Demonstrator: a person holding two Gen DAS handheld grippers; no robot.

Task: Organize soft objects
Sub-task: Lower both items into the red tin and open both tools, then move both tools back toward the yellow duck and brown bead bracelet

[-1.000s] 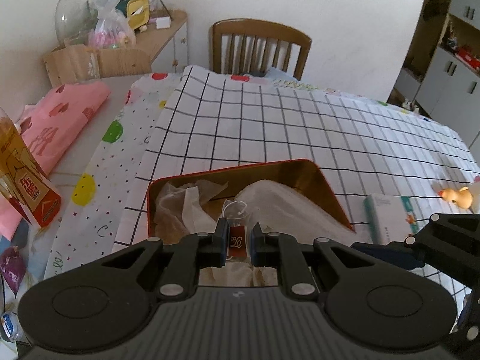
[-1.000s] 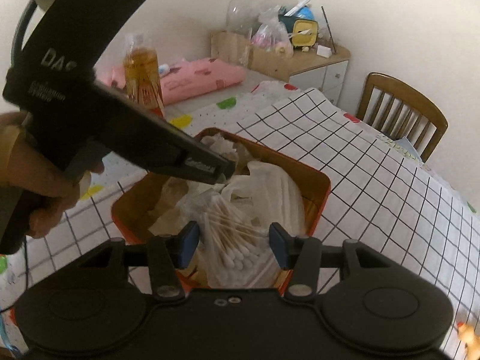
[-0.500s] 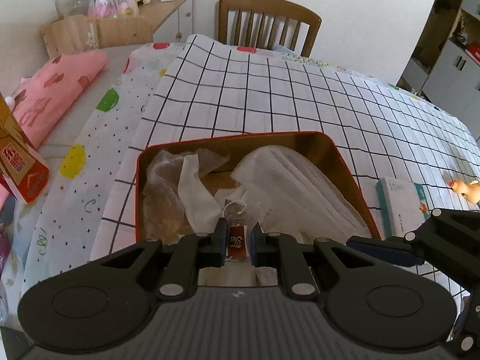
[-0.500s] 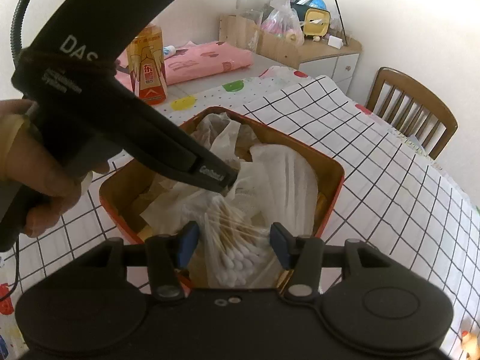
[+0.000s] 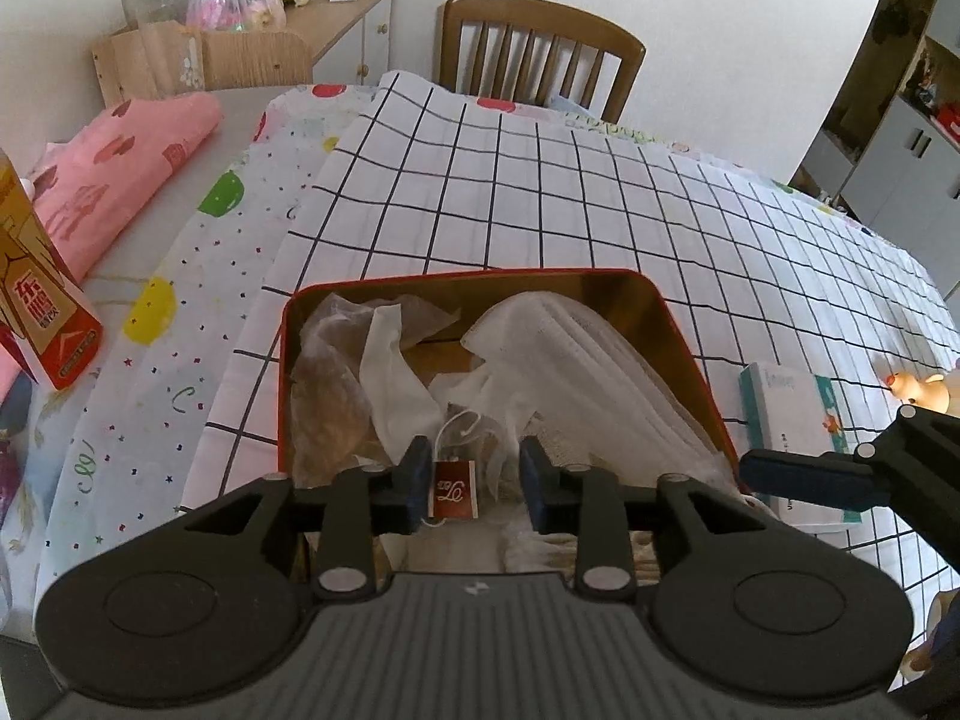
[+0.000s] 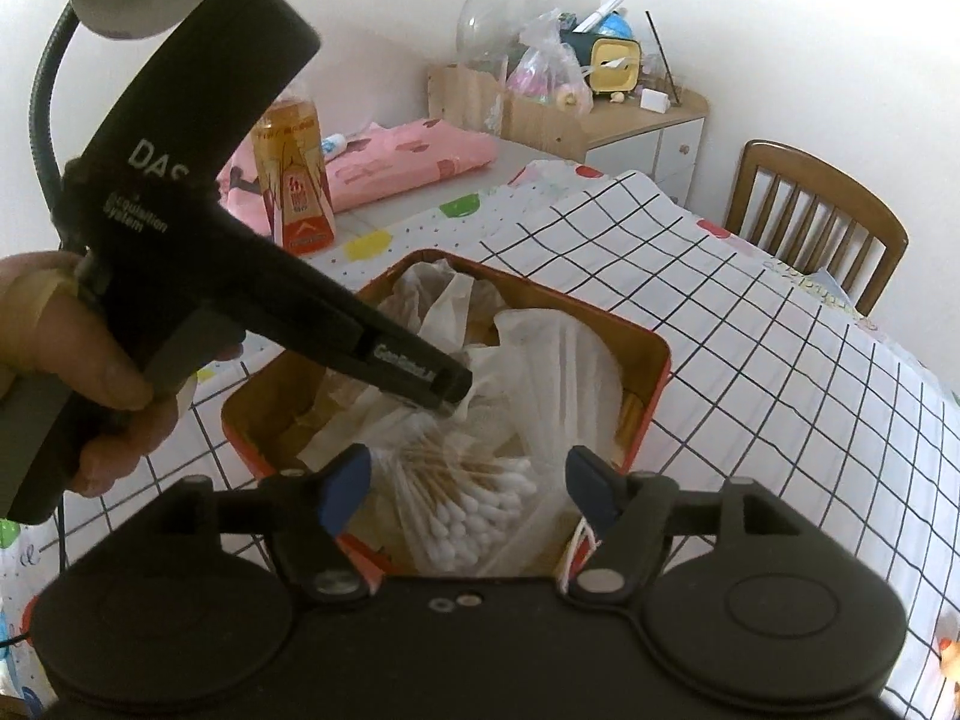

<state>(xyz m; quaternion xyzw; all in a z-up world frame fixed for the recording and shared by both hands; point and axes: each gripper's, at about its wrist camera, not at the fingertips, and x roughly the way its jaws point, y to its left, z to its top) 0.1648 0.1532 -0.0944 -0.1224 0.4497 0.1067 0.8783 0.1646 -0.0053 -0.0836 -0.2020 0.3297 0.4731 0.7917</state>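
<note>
A red tin [image 5: 678,330] with a gold inside stands on the checked cloth. It holds folded white gauze [image 5: 576,348], crumpled clear wrappers [image 5: 336,384] and a tea bag with a red tag [image 5: 454,497]. My left gripper [image 5: 474,483] hangs over the tin's near edge. Its jaws are opening, and the tag sits loose between them, close to the left pad. My right gripper [image 6: 468,486] is over the tin [image 6: 657,372] too. Its jaws are opening, and a clear bag of cotton swabs [image 6: 474,510] lies between the pads. The left gripper's tip [image 6: 444,390] rests among the white sheets, with a hand on its handle.
A yellow drink bottle [image 5: 42,324] and a pink cloth [image 5: 114,180] lie at the left. To the right of the tin are a tissue packet [image 5: 798,420] and a rubber duck [image 5: 918,387]. A wooden chair [image 5: 540,48] stands behind the table, next to a cluttered cabinet [image 5: 354,18].
The left jaws have parted and let go of the red tag. The right jaws have spread wider around the swab bag. Both views look deeper into the tin.
</note>
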